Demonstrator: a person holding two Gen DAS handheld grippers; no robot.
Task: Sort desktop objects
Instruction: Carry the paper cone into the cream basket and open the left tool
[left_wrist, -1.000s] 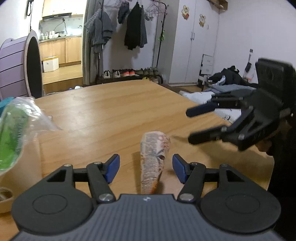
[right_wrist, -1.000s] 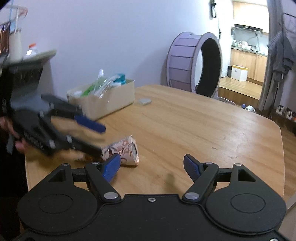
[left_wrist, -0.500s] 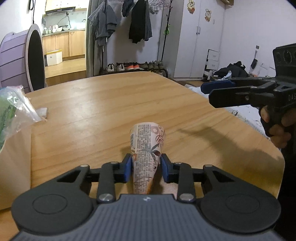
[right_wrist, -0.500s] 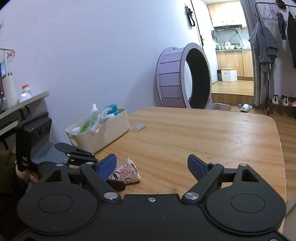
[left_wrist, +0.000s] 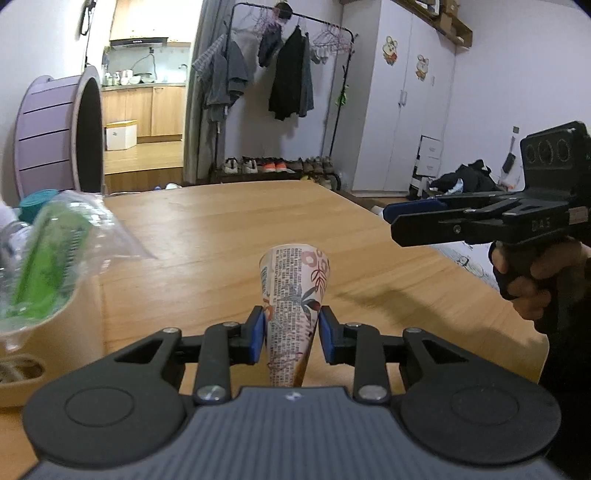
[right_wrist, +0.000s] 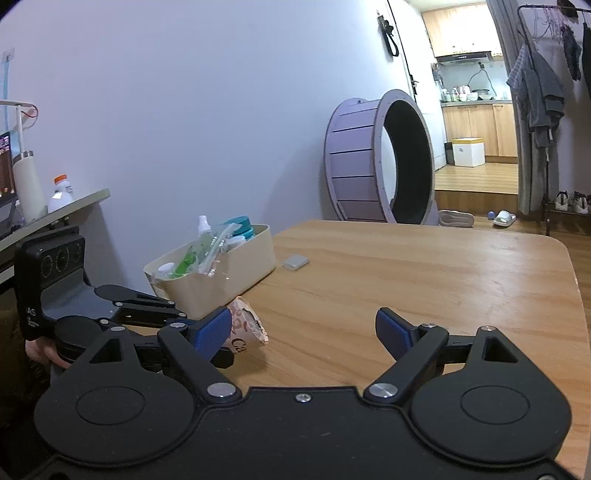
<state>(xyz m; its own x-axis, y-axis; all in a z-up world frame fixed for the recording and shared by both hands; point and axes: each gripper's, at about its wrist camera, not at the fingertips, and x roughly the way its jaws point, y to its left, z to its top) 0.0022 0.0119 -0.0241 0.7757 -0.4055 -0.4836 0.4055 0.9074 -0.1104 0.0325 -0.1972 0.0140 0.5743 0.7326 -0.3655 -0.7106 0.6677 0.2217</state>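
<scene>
A cone-shaped paper packet (left_wrist: 295, 284) with a floral print and small text sits between the blue pads of my left gripper (left_wrist: 291, 334), which is shut on its narrow end. Its wide end points away over the wooden table (left_wrist: 229, 221). From the right wrist view the packet (right_wrist: 249, 328) hangs just above the tabletop, next to a beige box (right_wrist: 240, 273). My right gripper (right_wrist: 303, 328) stands open with nothing in it. In the left wrist view the right gripper (left_wrist: 393, 223) hovers to the right of the packet, apart from it, held by a hand (left_wrist: 532, 280).
The beige box (left_wrist: 74, 332) at the table's left holds bottles, a teal-capped jar and a clear bag with a green item (left_wrist: 55, 258). A small grey flat piece (right_wrist: 295, 263) lies beyond the box. The table's right edge (left_wrist: 480, 291) is near.
The left gripper went from open around the lying packet to shut on it and has raised it a little. The right gripper drew back to the right and levelled out.
</scene>
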